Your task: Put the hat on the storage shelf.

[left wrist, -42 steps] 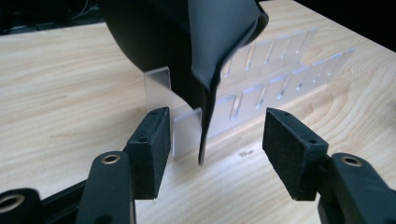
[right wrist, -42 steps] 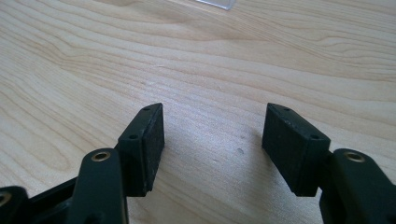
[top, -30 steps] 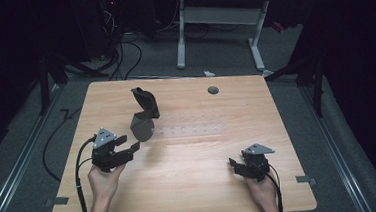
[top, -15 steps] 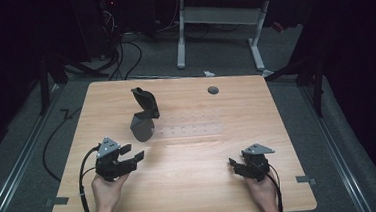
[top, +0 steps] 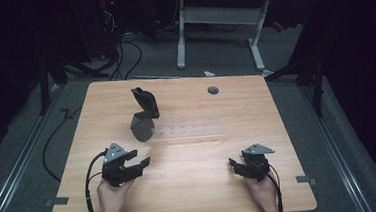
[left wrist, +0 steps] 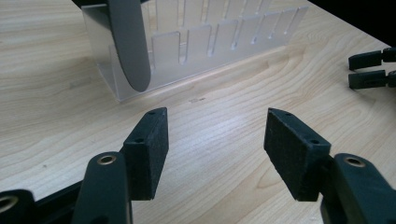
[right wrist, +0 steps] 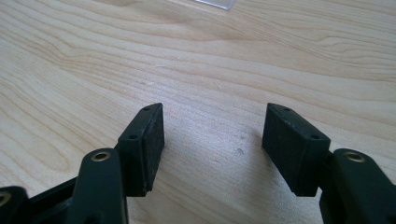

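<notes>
A clear slotted rack (top: 187,130) lies across the middle of the wooden table (top: 256,111). A dark grey plate (top: 142,127) stands in its left end, and a second dark grey piece (top: 145,102) leans just behind it. My left gripper (top: 140,158) is open near the front left, its jaws pointing towards the rack. In the left gripper view the plate (left wrist: 130,42) and rack (left wrist: 205,42) stand a short way beyond the open left gripper (left wrist: 215,149). My right gripper (top: 234,165) is open at the front right, and in the right gripper view this gripper (right wrist: 212,149) holds nothing over bare wood.
A round dark grommet (top: 213,89) sits near the table's far edge. Beyond the table stand white desk legs (top: 181,36) and loose cables (top: 122,50) on the floor. The right gripper's jaw tips (left wrist: 371,70) show at the right edge of the left gripper view.
My left gripper has drawn back from the rack towards the near edge of the table, staying open. The right gripper has not moved.
</notes>
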`<state>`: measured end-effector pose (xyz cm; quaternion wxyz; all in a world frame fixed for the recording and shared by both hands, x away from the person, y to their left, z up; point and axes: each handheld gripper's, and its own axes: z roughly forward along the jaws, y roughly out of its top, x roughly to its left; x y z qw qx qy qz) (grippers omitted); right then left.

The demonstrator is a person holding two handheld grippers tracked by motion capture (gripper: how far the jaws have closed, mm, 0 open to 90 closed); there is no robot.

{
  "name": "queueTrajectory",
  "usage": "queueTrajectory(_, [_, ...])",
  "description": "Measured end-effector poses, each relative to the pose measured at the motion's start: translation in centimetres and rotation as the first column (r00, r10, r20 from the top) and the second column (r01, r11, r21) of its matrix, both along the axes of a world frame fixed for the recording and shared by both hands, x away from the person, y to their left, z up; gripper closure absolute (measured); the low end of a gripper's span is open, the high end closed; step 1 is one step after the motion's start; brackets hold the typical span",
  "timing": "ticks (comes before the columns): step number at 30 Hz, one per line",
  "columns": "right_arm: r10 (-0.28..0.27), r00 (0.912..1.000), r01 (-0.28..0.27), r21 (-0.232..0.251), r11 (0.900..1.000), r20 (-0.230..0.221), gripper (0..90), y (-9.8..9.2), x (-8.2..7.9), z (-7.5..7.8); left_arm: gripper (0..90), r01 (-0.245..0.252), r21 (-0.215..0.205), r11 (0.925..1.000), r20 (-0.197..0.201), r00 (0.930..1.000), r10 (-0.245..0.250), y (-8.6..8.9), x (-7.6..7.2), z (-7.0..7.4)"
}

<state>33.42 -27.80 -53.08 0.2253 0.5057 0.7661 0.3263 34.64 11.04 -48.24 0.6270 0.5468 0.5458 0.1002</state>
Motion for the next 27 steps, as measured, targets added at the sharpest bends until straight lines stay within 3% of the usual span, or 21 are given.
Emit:
queueTrajectory(21, [0.000, 1.0000, 0.000, -0.001, 1.000, 0.000, 38.8, 0.0, 0.0, 0.0, 39.2, 0.047, 0.004, 0.9989, -0.037, 0.9983, -0.046, -2.7, -0.2, -1.8])
queueTrajectory(27, [0.000, 1.0000, 0.000, -0.001, 1.000, -0.001, 38.8, 0.0, 0.0, 0.0, 39.0, 0.071, 0.049, 0.9963, -0.043, 0.9967, -0.069, -3.6, -0.2, -2.6])
